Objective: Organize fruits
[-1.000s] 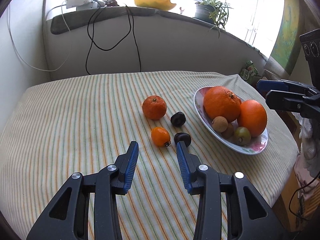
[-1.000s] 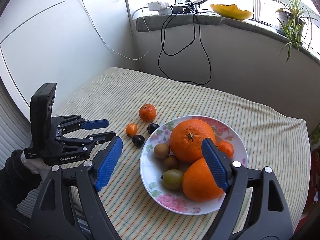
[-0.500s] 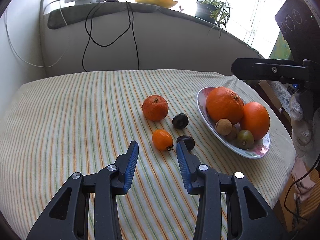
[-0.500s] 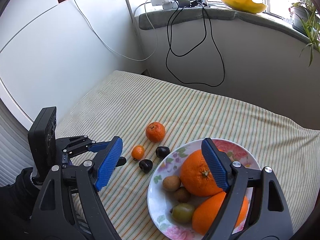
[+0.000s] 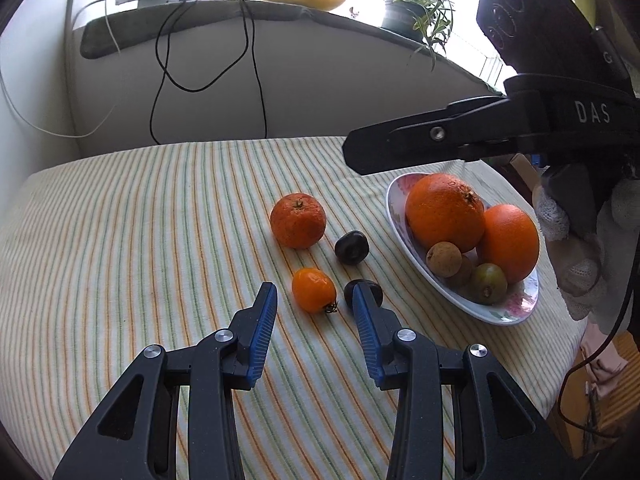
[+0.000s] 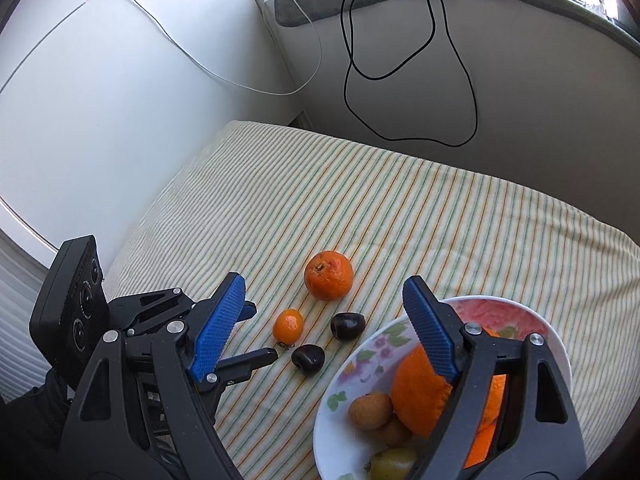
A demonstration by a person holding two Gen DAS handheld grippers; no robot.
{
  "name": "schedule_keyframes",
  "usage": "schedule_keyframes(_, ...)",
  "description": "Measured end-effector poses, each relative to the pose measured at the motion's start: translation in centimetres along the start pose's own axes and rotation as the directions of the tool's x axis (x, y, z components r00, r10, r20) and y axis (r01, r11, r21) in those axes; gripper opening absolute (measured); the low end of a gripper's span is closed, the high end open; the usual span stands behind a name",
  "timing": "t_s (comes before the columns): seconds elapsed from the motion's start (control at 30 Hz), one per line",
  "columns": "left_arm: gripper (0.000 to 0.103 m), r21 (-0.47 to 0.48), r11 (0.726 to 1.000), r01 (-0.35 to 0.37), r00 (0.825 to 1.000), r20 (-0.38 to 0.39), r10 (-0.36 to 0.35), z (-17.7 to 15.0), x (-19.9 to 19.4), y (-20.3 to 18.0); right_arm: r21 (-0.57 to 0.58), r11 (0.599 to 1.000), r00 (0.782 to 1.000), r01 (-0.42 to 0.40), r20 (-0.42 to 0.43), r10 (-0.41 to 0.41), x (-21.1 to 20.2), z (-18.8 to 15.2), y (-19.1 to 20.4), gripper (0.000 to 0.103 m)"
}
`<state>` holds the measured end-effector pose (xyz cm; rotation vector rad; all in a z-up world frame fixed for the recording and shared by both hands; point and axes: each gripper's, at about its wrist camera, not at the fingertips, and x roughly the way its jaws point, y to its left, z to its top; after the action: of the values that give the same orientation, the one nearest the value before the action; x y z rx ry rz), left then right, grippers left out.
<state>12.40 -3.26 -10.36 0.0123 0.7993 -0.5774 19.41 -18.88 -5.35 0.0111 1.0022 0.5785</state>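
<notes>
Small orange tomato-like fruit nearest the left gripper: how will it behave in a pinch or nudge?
The small orange fruit looks smooth and glossy, so the blue pads may slip. It is rounded and lies loose on the striped cloth, so a nudge probably rolls it. It looks thin-skinned; a hard squeeze might split it.

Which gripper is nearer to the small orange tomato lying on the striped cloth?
Left. The left gripper sits low, just short of the small orange tomato, jaws open around nothing. The right gripper hangs higher, over by the plate.
</notes>
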Motion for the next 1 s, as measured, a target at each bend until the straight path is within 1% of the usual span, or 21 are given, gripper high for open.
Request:
schedule_keyframes(0.13, 0.038, -0.007, 1.000, 0.008, 1.000, -0.010, -0.008, 0.1, 0.4, 0.2, 0.028, 0.999, 0.999, -0.019, -0.040, 0.020, 1.7, 0.6, -0.2, 0.083)
schedule_keyframes(0.17, 0.038, -0.008, 1.000, 0.010, 1.000, -0.012, -0.010, 0.1, 0.5, 0.2, 0.029, 0.999, 0.999, -0.017, -0.048, 0.018, 2.0, 0.6, -0.1, 0.081)
schedule_keyframes(0.2, 0.038, -0.009, 1.000, 0.010, 1.000, -0.013, -0.011, 0.1, 0.5, 0.2, 0.030, 0.999, 0.998, -0.018, -0.056, 0.020, 2.4, 0.7, -0.1, 0.075)
schedule_keyframes(0.27, 0.038, -0.008, 1.000, 0.013, 1.000, -0.016, -0.013, 0.3, 0.7, 0.3, 0.039, 0.999, 0.997, -0.027, -0.073, 0.030, 3.1, 0.8, -0.2, 0.072)
schedule_keyframes(0.33, 0.038, -0.010, 1.000, 0.015, 1.000, -0.018, -0.015, 0.4, 0.8, 0.3, 0.047, 0.998, 0.996, -0.028, -0.087, 0.032, 3.8, 1.0, -0.3, 0.071)
schedule_keyframes(0.43, 0.038, -0.014, 1.000, 0.019, 1.000, -0.023, -0.020, 0.5, 1.1, 0.5, 0.054, 0.998, 0.994, -0.032, -0.106, 0.038, 4.6, 1.0, -0.2, 0.065)
schedule_keyframes(0.53, 0.036, -0.011, 1.000, 0.025, 0.999, -0.032, -0.026, 0.8, 1.6, 0.6, 0.053, 0.998, 0.992, -0.026, -0.121, 0.032, 5.5, 1.2, -0.2, 0.063)
schedule_keyframes(0.73, 0.036, -0.015, 0.999, 0.034, 0.999, -0.035, -0.035, 1.3, 2.2, 0.6, 0.060, 0.998, 0.991, -0.017, -0.135, 0.025, 6.7, 1.4, -0.1, 0.063)
schedule_keyframes(0.8, 0.035, -0.021, 0.999, 0.041, 0.998, -0.036, -0.042, 1.4, 2.3, 0.7, 0.062, 0.998, 0.989, -0.011, -0.146, 0.020, 6.9, 1.4, 0.0, 0.058)
schedule_keyframes(0.97, 0.033, -0.024, 0.999, 0.046, 0.998, -0.037, -0.047, 1.3, 2.3, 1.0, 0.049, 0.999, 0.985, 0.012, -0.170, -0.004, 7.7, 1.4, 0.6, 0.056)
schedule_keyframes(1.0, 0.033, -0.026, 0.999, 0.046, 0.998, -0.037, -0.047, 1.4, 2.3, 1.1, 0.054, 0.998, 0.985, 0.011, -0.173, -0.001, 8.1, 1.5, 0.5, 0.053)
